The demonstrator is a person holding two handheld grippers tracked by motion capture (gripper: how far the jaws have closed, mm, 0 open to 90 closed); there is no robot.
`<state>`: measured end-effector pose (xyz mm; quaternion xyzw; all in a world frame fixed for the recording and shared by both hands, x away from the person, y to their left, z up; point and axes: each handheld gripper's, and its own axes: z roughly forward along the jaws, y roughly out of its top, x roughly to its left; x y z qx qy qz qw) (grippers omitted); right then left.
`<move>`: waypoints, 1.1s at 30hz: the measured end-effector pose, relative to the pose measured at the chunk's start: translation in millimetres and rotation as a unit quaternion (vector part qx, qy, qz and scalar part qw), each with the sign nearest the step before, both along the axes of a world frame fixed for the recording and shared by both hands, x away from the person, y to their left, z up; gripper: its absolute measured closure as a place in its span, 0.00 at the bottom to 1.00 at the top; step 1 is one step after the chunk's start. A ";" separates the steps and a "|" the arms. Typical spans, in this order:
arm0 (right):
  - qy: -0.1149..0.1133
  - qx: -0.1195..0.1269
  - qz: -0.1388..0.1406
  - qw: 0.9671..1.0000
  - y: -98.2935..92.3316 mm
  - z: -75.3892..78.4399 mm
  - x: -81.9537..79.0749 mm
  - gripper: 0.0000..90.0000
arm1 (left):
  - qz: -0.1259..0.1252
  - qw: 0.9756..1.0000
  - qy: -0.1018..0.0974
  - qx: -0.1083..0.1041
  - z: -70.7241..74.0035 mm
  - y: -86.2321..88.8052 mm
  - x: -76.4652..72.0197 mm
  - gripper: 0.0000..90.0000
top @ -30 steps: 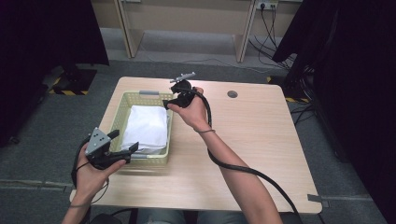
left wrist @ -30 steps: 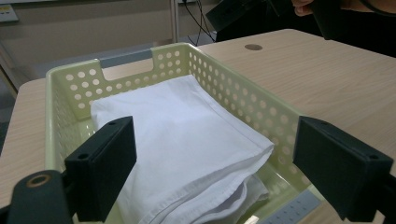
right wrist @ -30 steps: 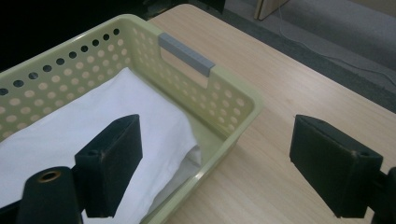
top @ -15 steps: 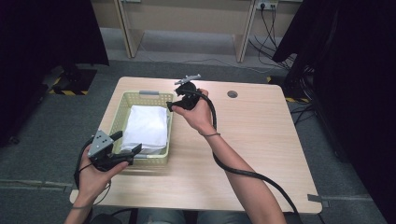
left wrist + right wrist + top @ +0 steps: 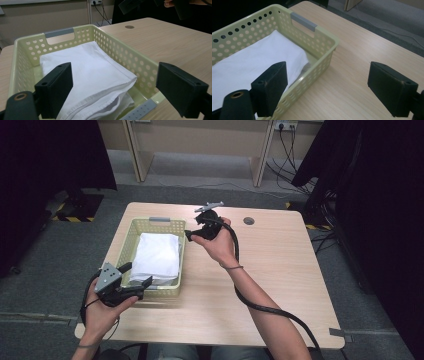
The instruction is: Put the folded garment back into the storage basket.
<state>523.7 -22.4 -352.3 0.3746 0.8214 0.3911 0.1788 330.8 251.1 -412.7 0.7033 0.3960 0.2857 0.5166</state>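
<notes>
Wooden bench (image 5: 280,270), seen from above, carrying a pale yellow perforated basket (image 5: 131,237) toward its left side. A folded white cloth (image 5: 157,257) lies flat inside the basket, covering most of its floor. Left tongs (image 5: 137,287), jaws wide apart and holding nothing, sit at the basket's near end, straddling its near right corner. Right tongs (image 5: 190,235), jaws likewise wide and empty, hover just beside the basket's far right corner.
</notes>
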 end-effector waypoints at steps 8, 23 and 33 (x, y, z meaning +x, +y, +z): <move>-0.005 0.003 -0.008 1.000 -13.2 -0.1 -4.2 0.18 | -0.003 1.000 -0.005 -0.001 -1.0 -1.4 -5.8 0.15; -0.010 0.007 -0.027 1.000 -46.3 -2.1 -13.2 0.18 | -0.008 1.000 -0.017 -0.006 -8.2 -4.2 -19.8 0.16; -0.010 0.009 -0.040 0.999 -68.3 -6.5 -20.3 0.18 | -0.015 0.999 -0.028 -0.012 -17.5 -7.6 -29.4 0.16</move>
